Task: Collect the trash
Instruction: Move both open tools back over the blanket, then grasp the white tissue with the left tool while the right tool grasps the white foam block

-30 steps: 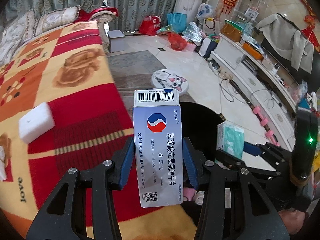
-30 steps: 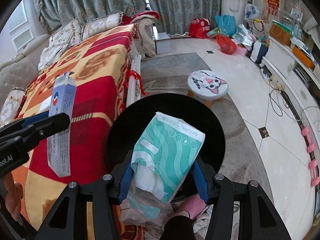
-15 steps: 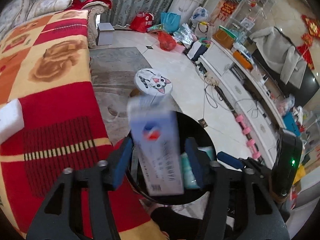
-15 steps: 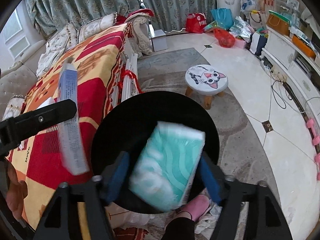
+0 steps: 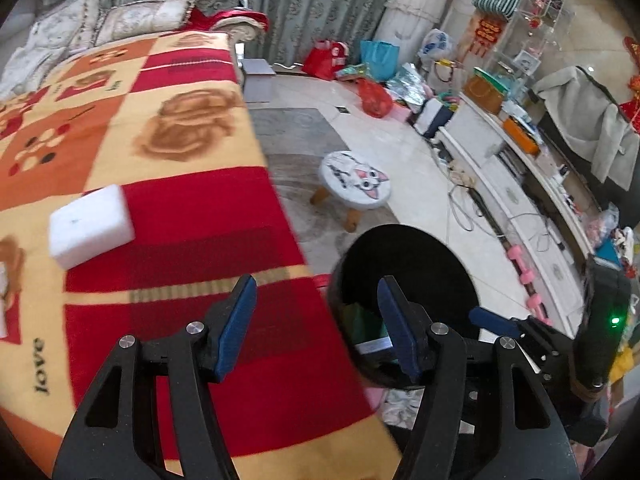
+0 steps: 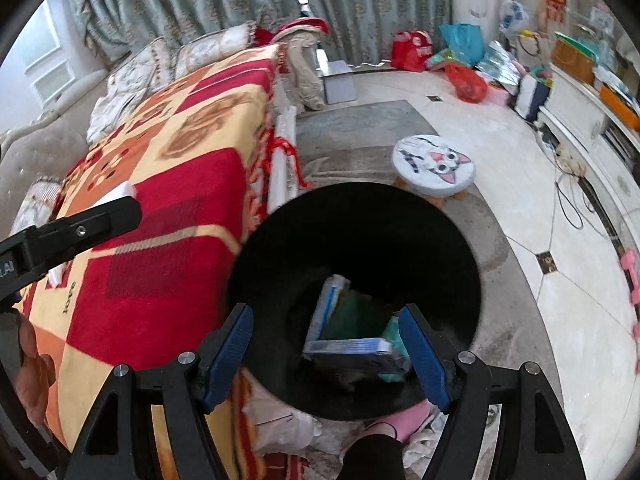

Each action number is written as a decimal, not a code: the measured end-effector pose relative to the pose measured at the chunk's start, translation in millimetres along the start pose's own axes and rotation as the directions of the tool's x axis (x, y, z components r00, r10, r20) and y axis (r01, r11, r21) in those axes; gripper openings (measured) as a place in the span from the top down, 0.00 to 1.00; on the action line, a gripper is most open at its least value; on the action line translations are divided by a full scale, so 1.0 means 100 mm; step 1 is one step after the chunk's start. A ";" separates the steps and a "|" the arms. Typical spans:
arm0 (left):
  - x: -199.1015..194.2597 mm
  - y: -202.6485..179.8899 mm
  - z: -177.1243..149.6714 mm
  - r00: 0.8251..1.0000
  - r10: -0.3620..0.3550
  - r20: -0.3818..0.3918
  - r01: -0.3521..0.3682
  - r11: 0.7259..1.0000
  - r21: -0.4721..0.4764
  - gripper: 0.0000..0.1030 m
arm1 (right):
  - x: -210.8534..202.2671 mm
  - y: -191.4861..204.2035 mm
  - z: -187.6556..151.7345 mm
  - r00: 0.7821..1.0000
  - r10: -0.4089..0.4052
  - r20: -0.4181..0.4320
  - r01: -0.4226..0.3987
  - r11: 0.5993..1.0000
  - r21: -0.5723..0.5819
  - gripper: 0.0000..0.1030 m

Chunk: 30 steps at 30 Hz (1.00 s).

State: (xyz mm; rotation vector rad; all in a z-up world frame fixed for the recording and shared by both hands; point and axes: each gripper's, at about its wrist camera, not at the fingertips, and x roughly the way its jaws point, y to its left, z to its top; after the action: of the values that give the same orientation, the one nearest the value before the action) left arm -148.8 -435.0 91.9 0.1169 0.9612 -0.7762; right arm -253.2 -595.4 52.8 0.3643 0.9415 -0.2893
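Observation:
A round black bin [image 6: 360,240] stands on the floor beside the bed; it also shows in the left wrist view [image 5: 416,256]. Inside it lie a blue-and-white medicine box [image 6: 348,346] and a teal tissue pack [image 6: 394,338]. My right gripper [image 6: 326,356] is open and empty above the bin's near rim. My left gripper [image 5: 318,320] is open and empty over the bed's edge, its right finger above the bin. A white foam block [image 5: 90,224] lies on the red and orange blanket [image 5: 168,208].
A small cat-face stool [image 6: 434,164] stands just beyond the bin on a grey rug. Bags and clutter line the far wall, a low white cabinet [image 5: 532,216] runs along the right with cables on the floor. White plastic lies by the bin's base.
Both grippers opened. The medicine box fell from my left gripper and the tissue pack from my right; both now lie in the bin. The left gripper swung back toward the bed.

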 end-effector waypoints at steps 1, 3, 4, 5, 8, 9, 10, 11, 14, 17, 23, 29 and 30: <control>-0.02 0.03 -0.02 1.000 0.009 0.001 -0.009 1.000 0.000 0.40 | 0.00 0.06 0.00 1.000 0.004 0.000 -0.004 1.000 -0.010 0.29; -0.09 0.15 -0.07 0.999 0.038 0.004 -0.038 0.999 -0.002 0.40 | 0.01 0.20 0.00 1.000 0.019 -0.001 -0.019 0.999 -0.029 0.29; -0.13 0.21 -0.09 0.999 0.049 0.007 -0.049 0.999 -0.006 0.40 | 0.02 0.26 0.01 1.000 0.027 -0.002 -0.027 0.999 -0.036 0.29; -0.17 0.29 -0.11 0.998 0.063 0.009 -0.063 0.998 -0.012 0.40 | 0.03 0.34 0.01 0.999 0.036 -0.004 -0.036 0.998 -0.045 0.29; -0.31 0.60 -0.19 0.994 0.107 0.015 -0.106 0.993 -0.045 0.40 | 0.08 0.58 0.02 0.998 0.063 -0.017 -0.064 0.995 -0.077 0.29; -0.36 0.72 -0.21 0.992 0.122 0.018 -0.121 0.991 -0.059 0.40 | 0.11 0.68 0.02 0.997 0.074 -0.023 -0.075 0.993 -0.091 0.29; -0.41 0.83 -0.23 0.990 0.139 0.020 -0.137 0.988 -0.073 0.40 | 0.15 0.76 0.03 0.996 0.081 -0.030 -0.083 0.991 -0.102 0.29; -0.45 0.94 -0.26 0.987 0.157 0.021 -0.155 0.984 -0.088 0.40 | 0.18 0.84 0.03 0.995 0.087 -0.037 -0.091 0.989 -0.113 0.29; -0.58 1.31 -0.30 0.979 0.202 0.021 -0.197 0.971 -0.134 0.40 | 0.28 1.12 0.06 0.992 0.116 -0.059 -0.123 0.982 -0.145 0.29; -0.73 1.74 -0.38 0.966 0.258 0.019 -0.249 0.949 -0.194 0.40 | 0.41 1.43 0.12 0.986 0.144 -0.078 -0.156 0.972 -0.175 0.28; -0.94 2.43 -0.47 0.947 0.321 0.010 -0.303 0.904 -0.300 0.40 | 0.65 2.00 0.32 0.981 0.173 -0.092 -0.191 0.953 -0.234 0.27; -0.93 2.85 -0.50 0.947 0.321 -0.003 -0.300 0.880 -0.367 0.40 | 0.91 2.44 0.73 0.976 0.200 -0.087 -0.216 0.945 -0.246 0.20; -0.91 2.90 -0.50 0.949 0.315 -0.004 -0.293 0.879 -0.376 0.40 | 0.96 2.50 0.81 0.976 0.201 -0.081 -0.215 0.944 -0.248 0.19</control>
State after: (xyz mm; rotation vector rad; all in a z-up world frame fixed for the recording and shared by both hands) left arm -27.5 -153.3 63.5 -0.0855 0.9909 -0.2946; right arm -41.5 -412.2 61.0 0.2320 0.9723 0.0376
